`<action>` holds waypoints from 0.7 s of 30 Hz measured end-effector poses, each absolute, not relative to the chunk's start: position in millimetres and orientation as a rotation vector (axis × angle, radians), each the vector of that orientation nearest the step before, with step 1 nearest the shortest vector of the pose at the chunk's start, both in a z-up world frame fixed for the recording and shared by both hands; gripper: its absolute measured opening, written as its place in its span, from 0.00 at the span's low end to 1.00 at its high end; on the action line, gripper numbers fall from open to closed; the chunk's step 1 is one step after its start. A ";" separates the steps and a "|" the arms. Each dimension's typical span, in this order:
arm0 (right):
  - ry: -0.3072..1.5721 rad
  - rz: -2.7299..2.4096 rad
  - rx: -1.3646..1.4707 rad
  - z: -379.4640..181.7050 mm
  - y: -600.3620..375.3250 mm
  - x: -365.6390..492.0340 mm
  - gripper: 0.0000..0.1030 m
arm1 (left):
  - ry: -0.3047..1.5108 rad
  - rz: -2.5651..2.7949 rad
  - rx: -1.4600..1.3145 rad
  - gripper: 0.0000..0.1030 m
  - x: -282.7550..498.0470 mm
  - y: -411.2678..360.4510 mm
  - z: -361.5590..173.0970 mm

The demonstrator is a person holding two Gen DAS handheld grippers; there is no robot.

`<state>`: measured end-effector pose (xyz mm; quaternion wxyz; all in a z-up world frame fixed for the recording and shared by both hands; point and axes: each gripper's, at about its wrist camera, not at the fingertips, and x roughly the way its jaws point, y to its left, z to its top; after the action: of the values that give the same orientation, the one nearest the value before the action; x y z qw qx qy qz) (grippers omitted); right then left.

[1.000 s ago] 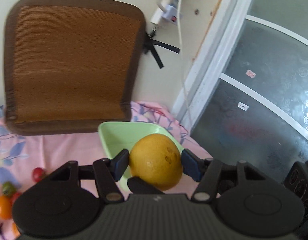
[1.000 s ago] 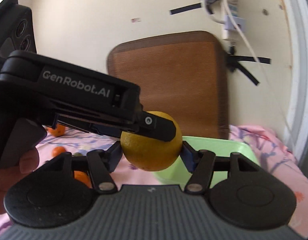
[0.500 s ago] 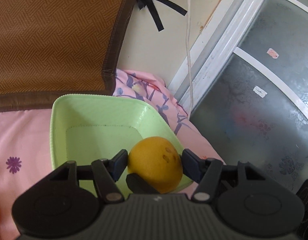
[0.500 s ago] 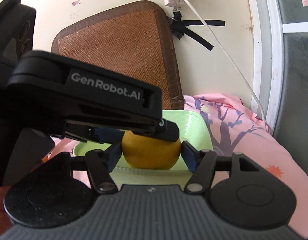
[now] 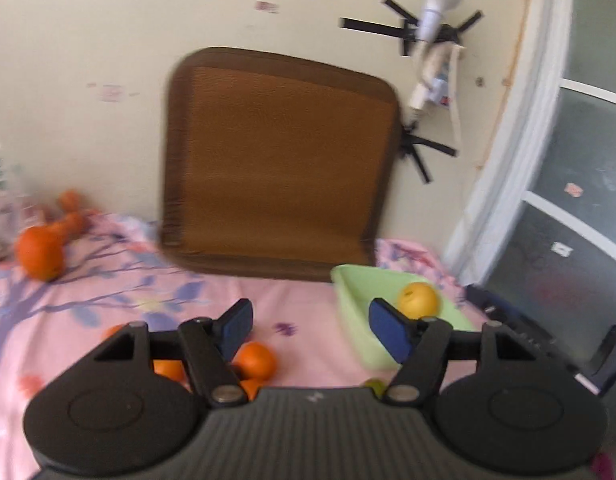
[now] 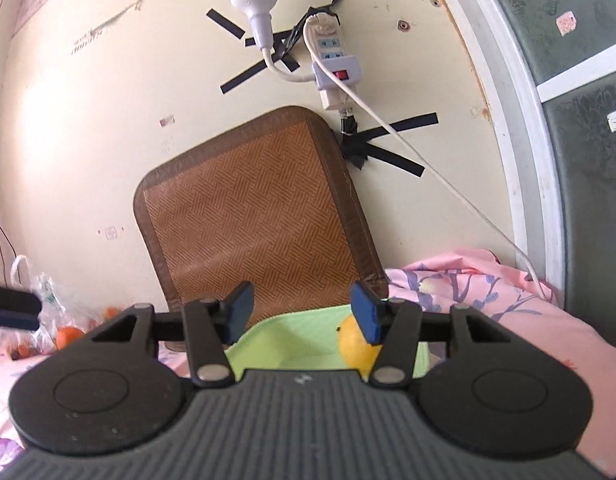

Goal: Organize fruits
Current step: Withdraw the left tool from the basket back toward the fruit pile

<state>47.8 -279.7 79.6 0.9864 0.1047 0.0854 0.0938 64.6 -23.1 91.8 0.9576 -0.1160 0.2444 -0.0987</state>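
So far you have one yellow fruit in the green tray; oranges remain near-left. Your left gripper is opening, your right gripper closing, both empty.

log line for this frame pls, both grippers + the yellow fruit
yellow fruit: in green tray, free | left gripper: empty, opening | right gripper: empty, closing | oranges: on pink cloth, unsorted

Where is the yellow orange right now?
The yellow orange lies inside the green tray on the pink cloth, below the brown mat's right corner in the left wrist view. In the right wrist view it shows partly behind the right finger pad.
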 end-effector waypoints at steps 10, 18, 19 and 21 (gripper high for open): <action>0.211 0.169 0.293 69.0 -286.8 51.6 0.50 | 0.578 0.119 -0.154 0.64 5.0 53.3 21.6; 0.254 0.106 0.335 63.7 -298.6 56.5 0.50 | 0.548 0.108 -0.069 0.64 2.9 41.5 2.7; 0.255 0.108 0.329 63.5 -298.2 56.2 0.50 | 0.551 0.104 -0.065 0.64 2.7 40.4 2.3; 0.257 0.112 0.321 63.9 -296.2 55.7 0.50 | 0.547 0.102 -0.060 0.64 2.1 38.8 2.3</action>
<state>55.7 -296.2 63.9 0.9774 0.1591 0.1277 0.0556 2.1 38.8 2.3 0.9611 -0.0296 0.2698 0.0504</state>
